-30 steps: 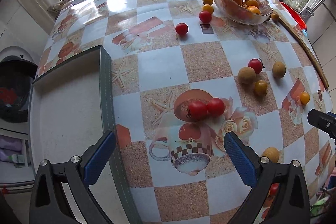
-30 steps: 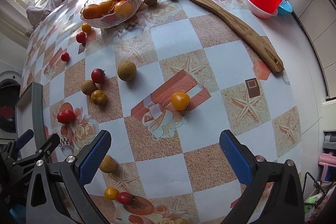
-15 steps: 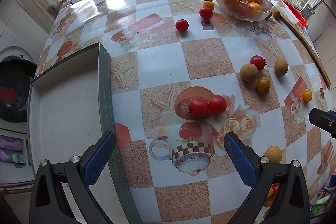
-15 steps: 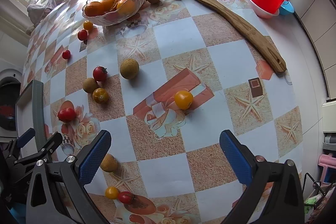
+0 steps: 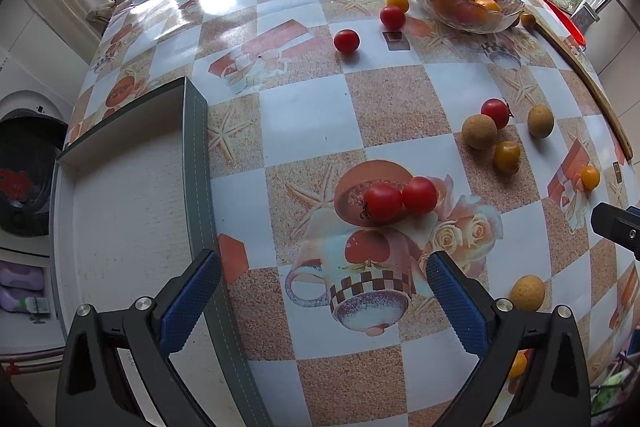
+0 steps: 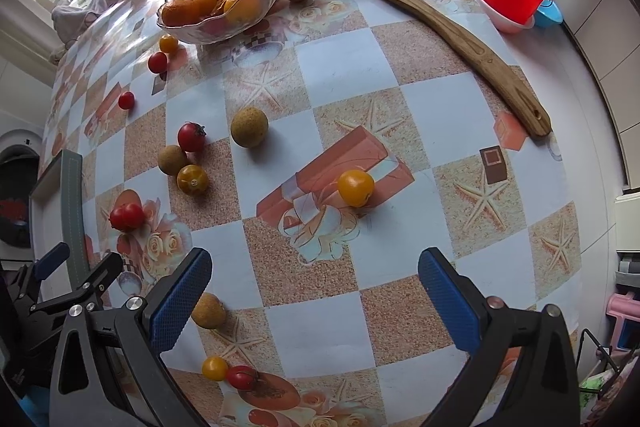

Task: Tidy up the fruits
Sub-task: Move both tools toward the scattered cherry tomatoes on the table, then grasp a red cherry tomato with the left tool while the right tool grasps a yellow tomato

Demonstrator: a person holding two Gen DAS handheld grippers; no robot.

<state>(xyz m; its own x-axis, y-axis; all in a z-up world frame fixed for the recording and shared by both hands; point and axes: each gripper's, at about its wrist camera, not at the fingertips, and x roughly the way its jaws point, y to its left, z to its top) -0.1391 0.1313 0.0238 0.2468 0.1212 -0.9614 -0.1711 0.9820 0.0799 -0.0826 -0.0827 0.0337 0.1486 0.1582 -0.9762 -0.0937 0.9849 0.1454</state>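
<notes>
Left wrist view. Glass bowl (image 5: 464, 1) at the far side of the bench (image 5: 304, 107), holding oranges only. Loose fruit on the bench: two red tomatoes (image 5: 400, 201) touching, nearer than the bowl and just ahead of the left hand-held gripper (image 5: 322, 291); a further cluster of brown, red and yellow fruit (image 5: 496, 135) between them and the bowl. Grey tray (image 5: 196, 155) well left of the bowl, nothing in it. Judged: sorting barely begun, nearly all small fruit left. Left hand-held gripper hovers level above the bench, jaws spread wide, holding nothing.

Right wrist view. Yellow tomato (image 6: 355, 187) lies alone, nearer than the bowl, ahead of the right hand-held gripper (image 6: 314, 291). Right hand-held gripper hovers, jaws wide apart, nothing held. Wooden board (image 6: 420, 11) right of the bowl.
</notes>
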